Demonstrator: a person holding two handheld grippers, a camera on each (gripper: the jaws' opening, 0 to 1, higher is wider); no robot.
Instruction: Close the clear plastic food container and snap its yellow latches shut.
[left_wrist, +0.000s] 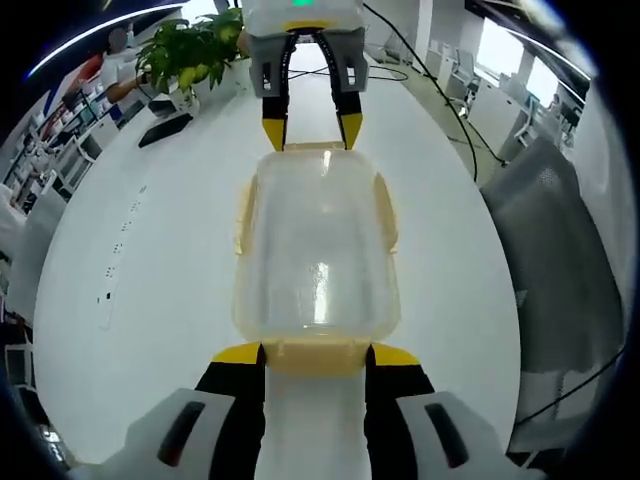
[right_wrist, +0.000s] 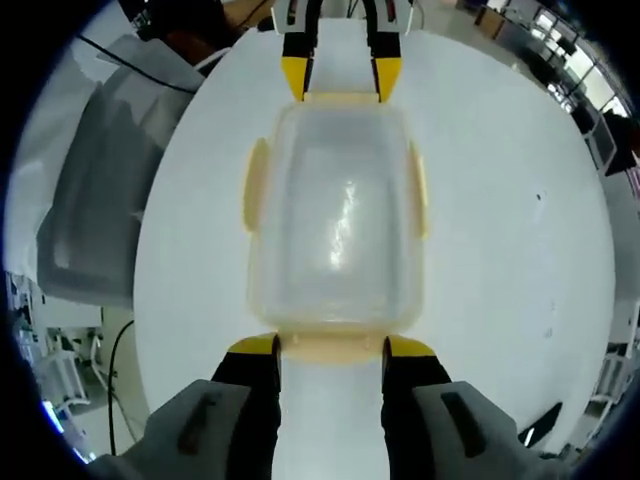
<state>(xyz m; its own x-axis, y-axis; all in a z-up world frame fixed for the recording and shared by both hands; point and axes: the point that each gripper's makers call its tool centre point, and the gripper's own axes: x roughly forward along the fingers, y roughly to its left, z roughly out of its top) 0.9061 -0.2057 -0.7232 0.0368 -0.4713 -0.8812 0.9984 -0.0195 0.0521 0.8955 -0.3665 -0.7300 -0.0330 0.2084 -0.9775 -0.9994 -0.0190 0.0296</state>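
On the white round bench (left_wrist: 150, 260) sits the clear rectangular plastic food container with pale yellow latches (left_wrist: 318, 255), its translucent lid lying over the top, midway between the two claws that face each other across it. From the left gripper view, the left claw (left_wrist: 317, 353), black with yellow tips, stands spread with the near end latch (left_wrist: 318, 352) lying in the gap between its jaws; whether the tips actually touch the plastic is hard to tell. The right claw (left_wrist: 312, 130) meets the far end of the container, likewise parted, its yellow tips at the far end latch. From the right gripper view the arrangement mirrors: the right claw (right_wrist: 330, 346) straddles the near latch, released around it, and the left claw (right_wrist: 341, 78) reaches in from the top. Side latches (right_wrist: 256, 185) run along both long edges; whether any are snapped down cannot be made out through the hazy lid. A potted green plant (left_wrist: 195, 50) and black cables (left_wrist: 440, 90) lie beyond, blurred.
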